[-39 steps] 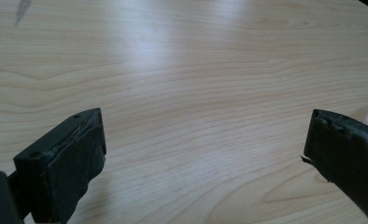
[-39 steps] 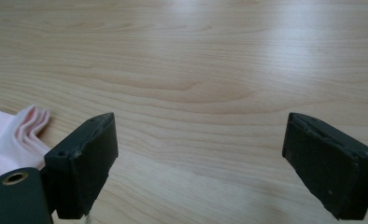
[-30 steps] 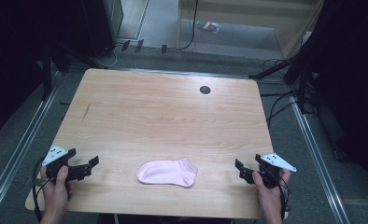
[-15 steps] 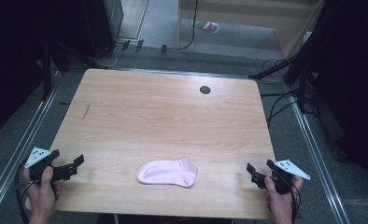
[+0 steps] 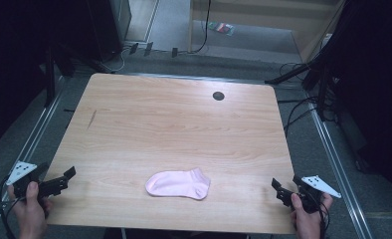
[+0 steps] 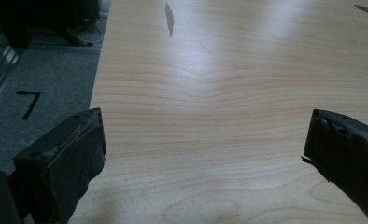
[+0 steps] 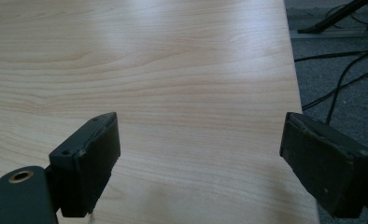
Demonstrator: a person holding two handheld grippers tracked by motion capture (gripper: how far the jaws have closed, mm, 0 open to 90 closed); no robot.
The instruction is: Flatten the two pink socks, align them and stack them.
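Wooden tabletop [image 5: 184,124], dark hole [image 5: 218,95] at 1 o'clock. Pink sock [image 5: 178,183] lies flat at 6 o'clock near the front edge. Left claw [image 5: 67,178] at 8 o'clock, released, empty. Right claw [image 5: 278,189] at 4 o'clock, released, empty. Both well apart from sock.

The room is dim and dark at the edges, with soft white glare on the surface [image 6: 247,56].

A light wooden table [image 5: 184,124] stands on grey carpet floor [image 5: 303,149]. Black cables [image 5: 296,112] lie beside it. The room's edges are dark.
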